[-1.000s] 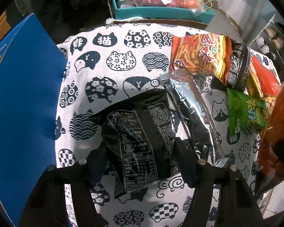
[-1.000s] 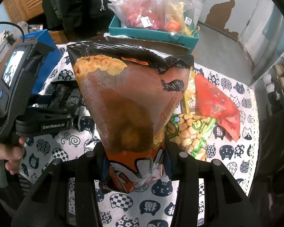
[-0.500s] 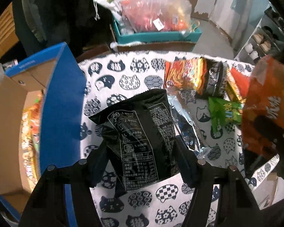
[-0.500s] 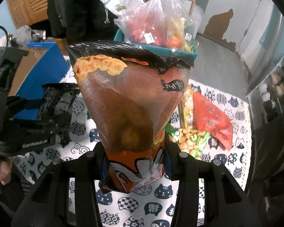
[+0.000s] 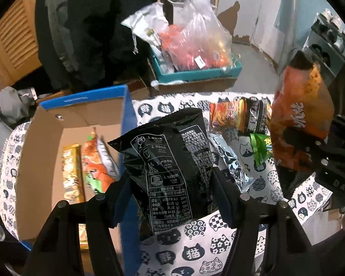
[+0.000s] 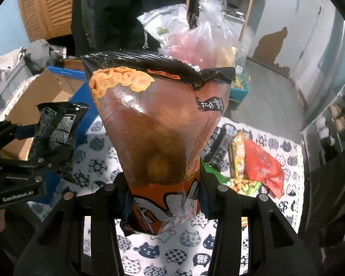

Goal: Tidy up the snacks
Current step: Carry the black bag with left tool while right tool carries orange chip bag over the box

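Note:
My left gripper (image 5: 170, 188) is shut on a black snack bag (image 5: 170, 165) and holds it up over the table, by the right wall of an open cardboard box (image 5: 46, 138) with blue sides. Several snack packs (image 5: 89, 161) lie in the box. My right gripper (image 6: 163, 191) is shut on an orange snack bag (image 6: 158, 124), held upright in the air; the bag also shows in the left wrist view (image 5: 301, 119). The left gripper with its black bag shows in the right wrist view (image 6: 55, 128).
The table wears a cat-print cloth (image 5: 195, 248). Loose snacks lie on it: an orange pack (image 5: 225, 115), a silver pack (image 5: 232, 161), a green pack (image 5: 262, 147), a red pack (image 6: 262, 163). A teal box (image 5: 195, 73) with plastic bags stands behind the table.
Both grippers have risen with their bags. The left one has swung left, so the open box and its contents have come into view.

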### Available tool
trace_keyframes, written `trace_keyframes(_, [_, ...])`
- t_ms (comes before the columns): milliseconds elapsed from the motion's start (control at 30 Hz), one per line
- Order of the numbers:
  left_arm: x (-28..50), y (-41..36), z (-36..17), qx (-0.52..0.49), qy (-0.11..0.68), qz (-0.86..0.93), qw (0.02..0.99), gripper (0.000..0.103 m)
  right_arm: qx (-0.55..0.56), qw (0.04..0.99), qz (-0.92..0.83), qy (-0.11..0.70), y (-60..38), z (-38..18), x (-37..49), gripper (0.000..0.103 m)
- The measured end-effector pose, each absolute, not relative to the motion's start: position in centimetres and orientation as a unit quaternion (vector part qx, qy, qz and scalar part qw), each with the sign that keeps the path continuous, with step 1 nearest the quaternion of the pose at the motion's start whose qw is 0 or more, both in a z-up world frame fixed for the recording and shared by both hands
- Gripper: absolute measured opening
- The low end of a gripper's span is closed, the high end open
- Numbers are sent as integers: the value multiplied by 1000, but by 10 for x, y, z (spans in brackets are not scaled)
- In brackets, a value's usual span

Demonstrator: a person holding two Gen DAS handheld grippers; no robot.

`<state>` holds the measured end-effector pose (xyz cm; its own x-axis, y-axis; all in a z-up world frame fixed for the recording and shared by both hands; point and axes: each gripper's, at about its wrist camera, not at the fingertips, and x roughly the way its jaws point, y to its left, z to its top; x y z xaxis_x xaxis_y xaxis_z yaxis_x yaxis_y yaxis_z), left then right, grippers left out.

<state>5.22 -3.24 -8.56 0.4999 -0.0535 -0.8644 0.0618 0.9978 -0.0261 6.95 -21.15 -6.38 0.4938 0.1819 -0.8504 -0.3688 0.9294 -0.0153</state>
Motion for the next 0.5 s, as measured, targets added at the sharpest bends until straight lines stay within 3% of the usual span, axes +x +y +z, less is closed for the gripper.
trace_keyframes(500, [24, 21, -51, -12, 455, -22, 890, 67, -105, 859, 205, 458, -142, -35, 71, 43])
